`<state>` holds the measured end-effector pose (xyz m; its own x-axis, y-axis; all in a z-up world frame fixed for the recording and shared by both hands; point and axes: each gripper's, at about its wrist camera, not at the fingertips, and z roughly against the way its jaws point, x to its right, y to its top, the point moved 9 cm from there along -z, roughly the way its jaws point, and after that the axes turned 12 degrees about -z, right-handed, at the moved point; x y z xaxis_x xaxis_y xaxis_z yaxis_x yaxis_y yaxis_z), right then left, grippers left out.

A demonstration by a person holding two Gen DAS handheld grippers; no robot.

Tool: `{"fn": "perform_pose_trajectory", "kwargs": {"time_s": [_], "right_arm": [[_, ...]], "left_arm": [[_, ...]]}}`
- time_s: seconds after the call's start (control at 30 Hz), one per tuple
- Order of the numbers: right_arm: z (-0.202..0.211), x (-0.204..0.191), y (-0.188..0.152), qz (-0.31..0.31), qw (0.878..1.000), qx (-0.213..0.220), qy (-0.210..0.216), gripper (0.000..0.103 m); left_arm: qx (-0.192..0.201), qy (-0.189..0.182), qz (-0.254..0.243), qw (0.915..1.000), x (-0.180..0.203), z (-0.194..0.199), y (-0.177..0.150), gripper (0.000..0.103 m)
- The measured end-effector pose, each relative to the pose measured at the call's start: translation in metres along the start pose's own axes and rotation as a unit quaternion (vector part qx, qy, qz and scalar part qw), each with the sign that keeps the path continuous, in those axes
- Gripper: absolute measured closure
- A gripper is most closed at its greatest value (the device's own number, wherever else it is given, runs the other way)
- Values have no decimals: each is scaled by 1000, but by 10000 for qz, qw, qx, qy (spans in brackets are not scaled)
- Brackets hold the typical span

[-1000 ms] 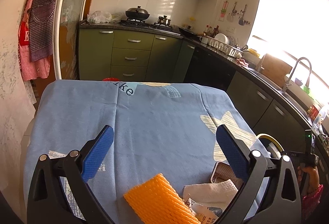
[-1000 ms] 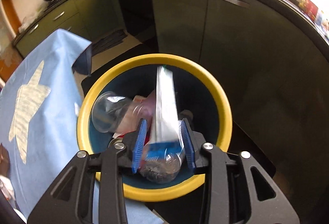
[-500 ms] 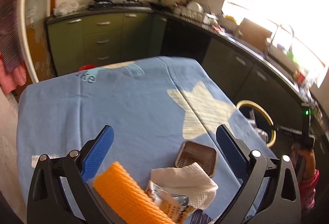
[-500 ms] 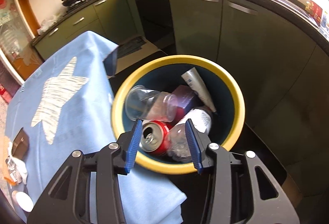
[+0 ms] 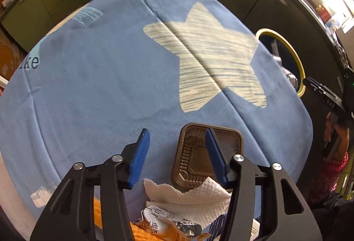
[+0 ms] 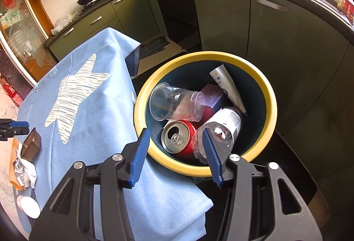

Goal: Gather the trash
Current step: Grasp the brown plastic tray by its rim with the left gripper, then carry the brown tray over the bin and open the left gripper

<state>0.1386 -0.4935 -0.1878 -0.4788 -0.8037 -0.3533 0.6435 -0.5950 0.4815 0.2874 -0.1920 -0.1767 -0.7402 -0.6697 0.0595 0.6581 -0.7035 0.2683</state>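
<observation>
The left gripper [image 5: 177, 143] points steeply down at the table, its jaws partly apart after just closing in; nothing is pinched between them, though the right blue finger overlaps the brown plastic tray [image 5: 194, 161] beneath it. Whether that finger touches the tray is hard to say from this angle. Nearest the camera lie a snack wrapper [image 5: 163, 218] and an orange foam net [image 5: 137, 230], with a crumpled paper towel [image 5: 190, 199] resting over the wrapper and the tray's near edge. All sit on the blue tablecloth [image 5: 99, 86], whose pale star [image 5: 210, 57] lies farther off. Past the table's right edge is the yellow-rimmed bin [image 5: 296, 68].

The right gripper [image 6: 176, 150] hangs over the near rim of that bin [image 6: 265, 90], jaws released and just widened, empty. Below them inside lie a red can [image 6: 179, 137] and a clear bottle [image 6: 221, 128]; farther in are a clear plastic cup [image 6: 174, 101], a purple box [image 6: 214, 97] and a white tube [image 6: 227, 86]. The bin stands just beside the table, against dark green cabinets [image 6: 276, 26].
</observation>
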Motion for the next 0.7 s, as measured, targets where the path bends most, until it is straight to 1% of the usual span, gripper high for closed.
{"fn": "perform_pose_trajectory", "kwargs": {"time_s": [0.17, 0.23, 0.3, 0.37, 0.4, 0.43, 0.5, 0.7], "right_arm": [[-6, 1, -2, -25, 10000, -59, 24, 55], [-7, 1, -3, -17, 10000, -74, 35, 55], [-9, 0, -4, -13, 9999, -96, 52, 55], [-11, -1, -4, -10, 9999, -115, 76, 55], [-12, -2, -5, -9, 9999, -121, 85, 55], [-13, -2, -6, -10, 9999, -130, 98, 55], [-13, -2, -6, -8, 9998, -138, 114, 55], [-10, -1, -5, -47, 9998, -97, 141, 55]], "left_arm": [[-346, 30, -159, 9993, 4, -15, -4, 63], [-465, 38, -222, 9987, 5, -21, -6, 71], [-546, 57, -259, 9982, 7, -27, -9, 75], [-615, 44, -292, 9977, 10, -30, -11, 82], [-627, 45, -294, 9976, 11, -31, -11, 87], [-629, 54, -296, 9976, 12, -31, -10, 92], [-571, 69, -282, 9979, 14, -31, -8, 97], [-218, 210, -223, 9993, 11, -17, 4, 98]]}}
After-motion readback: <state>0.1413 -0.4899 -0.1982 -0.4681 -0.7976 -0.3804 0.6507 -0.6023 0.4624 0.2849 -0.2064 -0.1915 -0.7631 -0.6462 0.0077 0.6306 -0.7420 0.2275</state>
